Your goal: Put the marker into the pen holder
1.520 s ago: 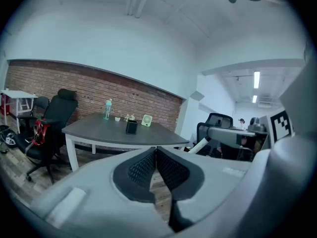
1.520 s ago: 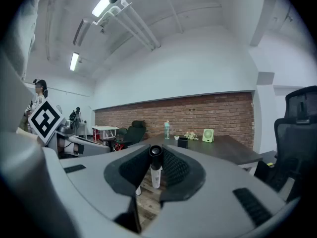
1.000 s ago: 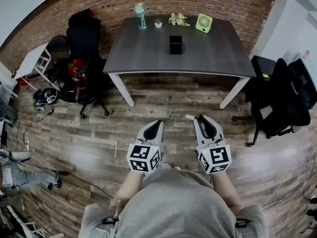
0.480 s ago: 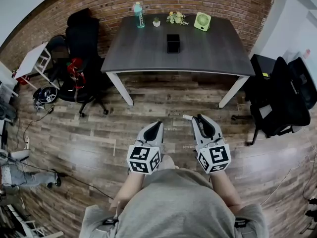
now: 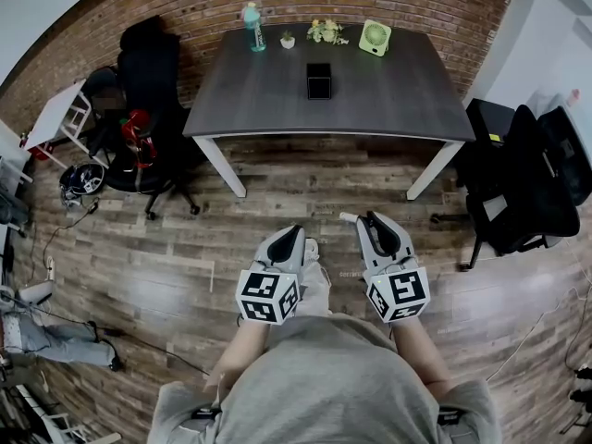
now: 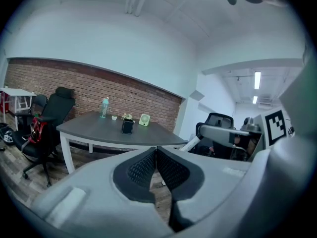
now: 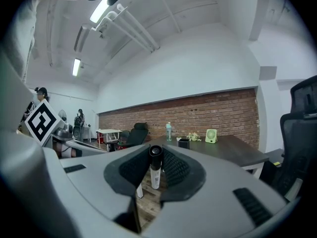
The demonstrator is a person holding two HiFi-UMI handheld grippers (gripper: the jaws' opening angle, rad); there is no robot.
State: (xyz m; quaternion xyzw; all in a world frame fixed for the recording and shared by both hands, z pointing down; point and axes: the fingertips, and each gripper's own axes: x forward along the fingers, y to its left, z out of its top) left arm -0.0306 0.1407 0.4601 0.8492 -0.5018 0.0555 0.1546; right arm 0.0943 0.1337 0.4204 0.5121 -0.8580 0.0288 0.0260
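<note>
One marker (image 7: 155,168) is pinched in the right gripper (image 5: 375,225); left gripper (image 5: 289,239) is pressed together, empty. Carry step judged in hand; pen holder (image 5: 319,80) at 12 o'clock, well apart, must be approached.

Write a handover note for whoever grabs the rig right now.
Left gripper: shut, empty.
Right gripper: shut on the marker, held crosswise between the pads.
Pen holder: black, standing on the dark table, across the floor from both grippers.
Done: marker is in the grip.
Left: step up to the table, bring the marker over the holder, drop it in.
</note>
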